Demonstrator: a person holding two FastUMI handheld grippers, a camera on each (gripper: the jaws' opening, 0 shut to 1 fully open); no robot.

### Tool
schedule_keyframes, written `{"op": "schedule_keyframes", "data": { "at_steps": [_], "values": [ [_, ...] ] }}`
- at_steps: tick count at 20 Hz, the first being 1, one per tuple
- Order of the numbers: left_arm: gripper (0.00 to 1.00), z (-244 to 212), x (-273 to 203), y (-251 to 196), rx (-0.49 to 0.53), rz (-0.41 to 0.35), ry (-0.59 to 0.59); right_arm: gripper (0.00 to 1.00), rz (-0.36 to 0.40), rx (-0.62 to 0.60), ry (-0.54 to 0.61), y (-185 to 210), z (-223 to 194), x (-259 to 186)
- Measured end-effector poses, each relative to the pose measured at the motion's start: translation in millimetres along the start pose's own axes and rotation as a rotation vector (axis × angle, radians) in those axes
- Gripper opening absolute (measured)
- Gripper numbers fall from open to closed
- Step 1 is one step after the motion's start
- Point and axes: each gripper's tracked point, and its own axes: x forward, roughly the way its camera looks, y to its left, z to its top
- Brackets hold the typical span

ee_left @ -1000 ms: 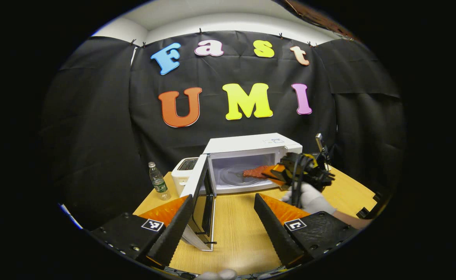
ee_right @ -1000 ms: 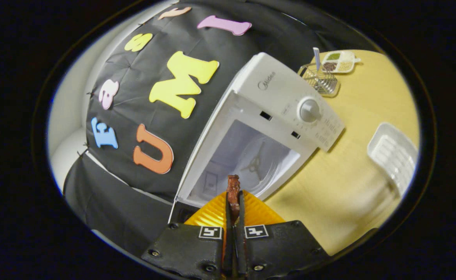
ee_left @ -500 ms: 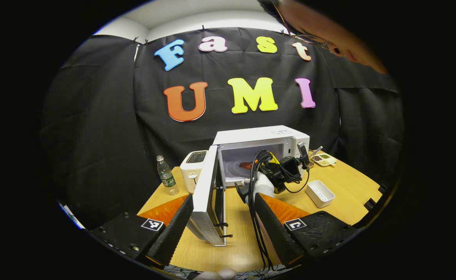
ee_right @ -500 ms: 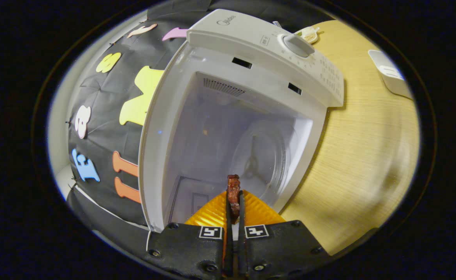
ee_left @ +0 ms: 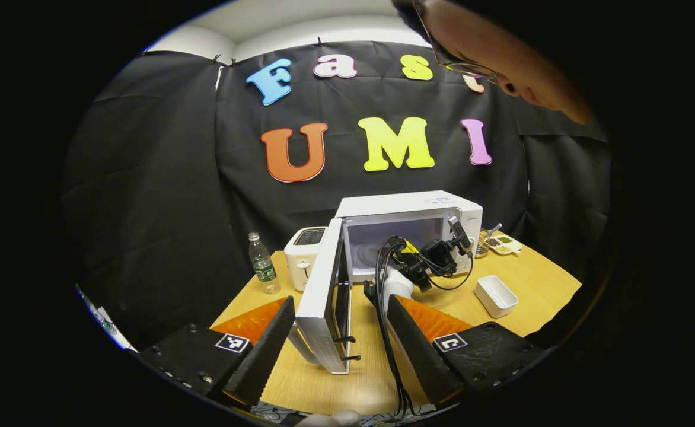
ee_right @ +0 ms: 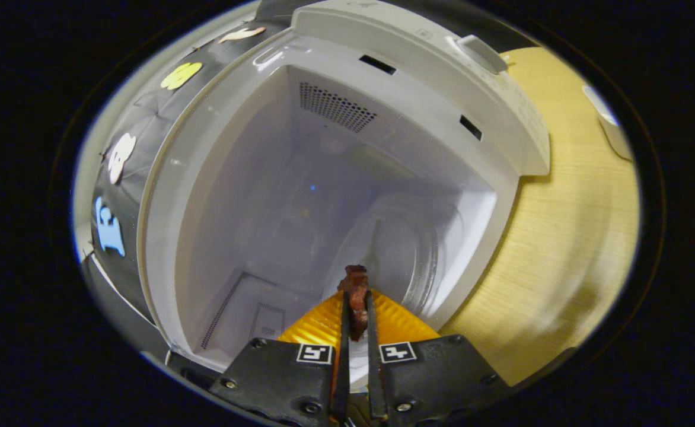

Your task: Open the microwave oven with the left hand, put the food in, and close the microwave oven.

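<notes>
In the right gripper view, the right gripper (ee_right: 356,314) pinches a reddish-brown strip of food (ee_right: 356,293) between its fingers, though the fingers stand slightly wider than half a second ago, which may be a release beginning. Since a second ago it has pushed from outside the white microwave oven (ee_right: 418,77) into the mouth of the cavity; the glass turntable (ee_right: 407,249) lies just beyond the food. In the left gripper view, the left gripper (ee_left: 338,341) idles with fingers spread, near the open white door (ee_left: 324,302) above the light wooden surface (ee_left: 537,284). Likely next: drop, withdraw, shut the door.
</notes>
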Motion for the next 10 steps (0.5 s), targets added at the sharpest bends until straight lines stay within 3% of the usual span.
{"op": "schedule_keyframes", "data": {
  "at_steps": [1,5,10],
  "values": [
    [0.97,1.1,1.7,-2.5,0.001,-0.002,0.0,0.11,-0.007,-0.02,-0.006,-3.2,1.3,0.4],
    [0.97,3.4,3.3,-7.3,0.016,-0.005,-0.005,0.17,-0.022,-0.23,-0.013,-4.4,-0.6,-2.4],
    [0.97,7.3,5.4,-8.4,0.016,0.015,-0.016,0.45,-0.018,-0.356,-0.014,-0.2,2.6,-4.4]
  ]
}}
